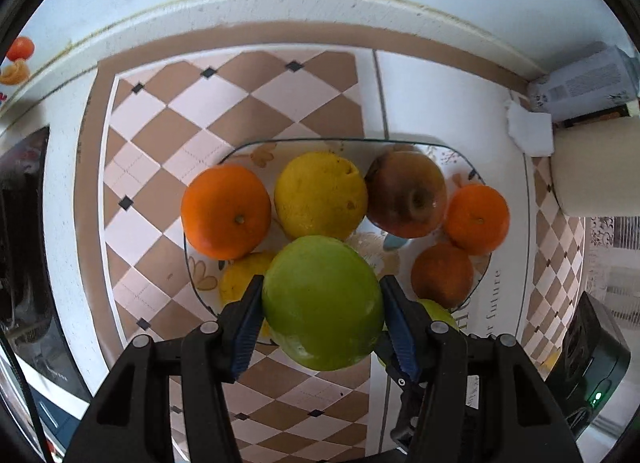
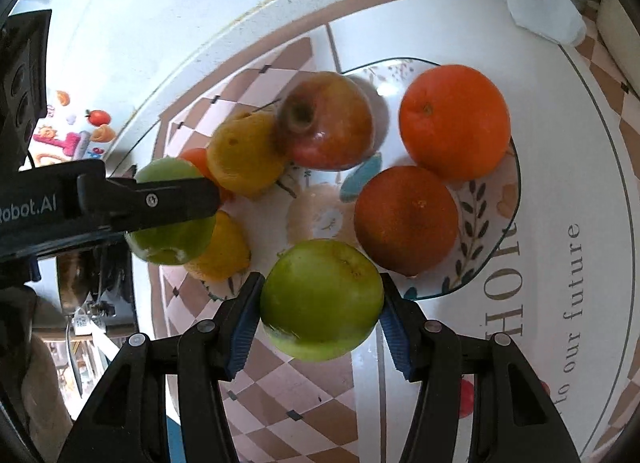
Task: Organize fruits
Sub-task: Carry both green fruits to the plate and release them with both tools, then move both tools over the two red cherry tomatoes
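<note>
My left gripper [image 1: 322, 303] is shut on a green apple [image 1: 322, 303] above the near edge of the patterned plate [image 1: 482, 267]. My right gripper [image 2: 320, 301] is shut on a second green apple [image 2: 320, 301] at the plate's near rim [image 2: 516, 191]. On the plate lie a yellow citrus [image 1: 320, 193], a red-brown apple [image 1: 406, 193], oranges [image 1: 226, 211] [image 1: 476, 219], a darker orange [image 1: 442, 275] and a small yellow fruit [image 1: 240, 277]. In the right wrist view the left gripper [image 2: 168, 199] and its apple [image 2: 172, 239] show at the left.
The plate sits on a checkered tablecloth [image 1: 180, 135] against a white wall. A grey can [image 1: 584, 83], folded white paper [image 1: 530, 127] and a cream roll [image 1: 596, 171] stand at the back right. A dark box [image 1: 592, 351] is at the right.
</note>
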Available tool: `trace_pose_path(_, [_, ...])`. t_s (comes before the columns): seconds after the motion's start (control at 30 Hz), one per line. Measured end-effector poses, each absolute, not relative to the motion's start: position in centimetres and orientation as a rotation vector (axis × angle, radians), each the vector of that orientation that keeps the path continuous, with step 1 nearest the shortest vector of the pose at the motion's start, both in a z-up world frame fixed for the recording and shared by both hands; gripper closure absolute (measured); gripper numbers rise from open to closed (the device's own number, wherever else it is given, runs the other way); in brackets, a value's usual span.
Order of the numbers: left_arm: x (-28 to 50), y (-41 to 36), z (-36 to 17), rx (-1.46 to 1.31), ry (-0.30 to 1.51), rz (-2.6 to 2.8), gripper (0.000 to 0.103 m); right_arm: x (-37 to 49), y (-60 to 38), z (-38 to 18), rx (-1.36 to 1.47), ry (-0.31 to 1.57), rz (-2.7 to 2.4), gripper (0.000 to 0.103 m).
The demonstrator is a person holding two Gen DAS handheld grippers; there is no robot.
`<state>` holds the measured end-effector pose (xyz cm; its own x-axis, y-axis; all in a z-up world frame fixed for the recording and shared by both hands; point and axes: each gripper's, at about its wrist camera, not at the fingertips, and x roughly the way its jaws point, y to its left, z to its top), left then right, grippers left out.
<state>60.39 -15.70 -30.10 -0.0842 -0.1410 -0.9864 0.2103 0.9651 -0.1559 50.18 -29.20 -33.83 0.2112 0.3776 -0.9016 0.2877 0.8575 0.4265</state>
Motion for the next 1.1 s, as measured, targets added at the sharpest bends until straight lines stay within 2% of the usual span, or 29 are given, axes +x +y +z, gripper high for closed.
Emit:
trace_pose_path(0.03, [60.4, -15.7, -30.3, 0.051, 1.635, -0.289, 0.049, 50.0, -29.3, -33.8, 0.589, 1.375, 0.065, 0.036])
trace_pose_path(0.07, [60.4, -15.6, -30.4, 0.049, 1.633, -0.285, 0.049, 49.9, -29.3, -33.7, 0.598, 1.364, 0.066, 0.025])
trace_pose_path(0.1, [60.3, -15.6, -30.5, 0.048, 1.632, -0.279, 0.048, 49.8, -29.3, -33.6, 0.6, 1.355, 0.063, 0.021])
trace_pose_path(0.13, [60.3, -15.4, -30.5, 0.04, 1.631, -0.278, 0.047, 49.7, -29.4, -33.3, 0.594, 1.345, 0.057, 0.021])
trace_pose_path(0.17, [60.4, -15.2, -30.4, 0.025, 1.625, -0.284, 0.038, 49.6, -29.4, -33.0, 0.591, 1.338, 0.056, 0.021])
trace_pose_path(0.23, [60.5, -15.0, -30.0, 0.021, 1.605, -0.277, 0.027, 49.4, -29.7, -32.3, 0.58, 1.322, 0.043, 0.021])
trace_pose_path(0.33, [60.4, -14.9, -28.8, 0.053, 1.562, -0.276, 0.026, 49.2, -30.0, -31.6, 0.558, 1.318, 0.02, 0.018])
trace_pose_path(0.37, [60.3, -14.9, -28.4, 0.067, 1.548, -0.272, 0.021, 49.0, -30.2, -31.3, 0.539, 1.318, 0.004, 0.014])
trace_pose_path(0.43, [60.0, -14.7, -27.6, 0.1, 1.511, -0.258, 0.012, 48.7, -30.4, -30.6, 0.487, 1.322, -0.035, 0.013])
trace_pose_path(0.83, [55.2, -11.5, -26.3, 0.168, 1.417, -0.173, 0.011, 45.9, -31.4, -26.5, 0.332, 1.271, -0.131, 0.012])
trace_pose_path(1.1, [50.4, -9.0, -23.3, 0.144, 1.292, -0.145, 0.012, 43.3, -30.1, -23.3, 0.248, 1.238, -0.108, 0.012])
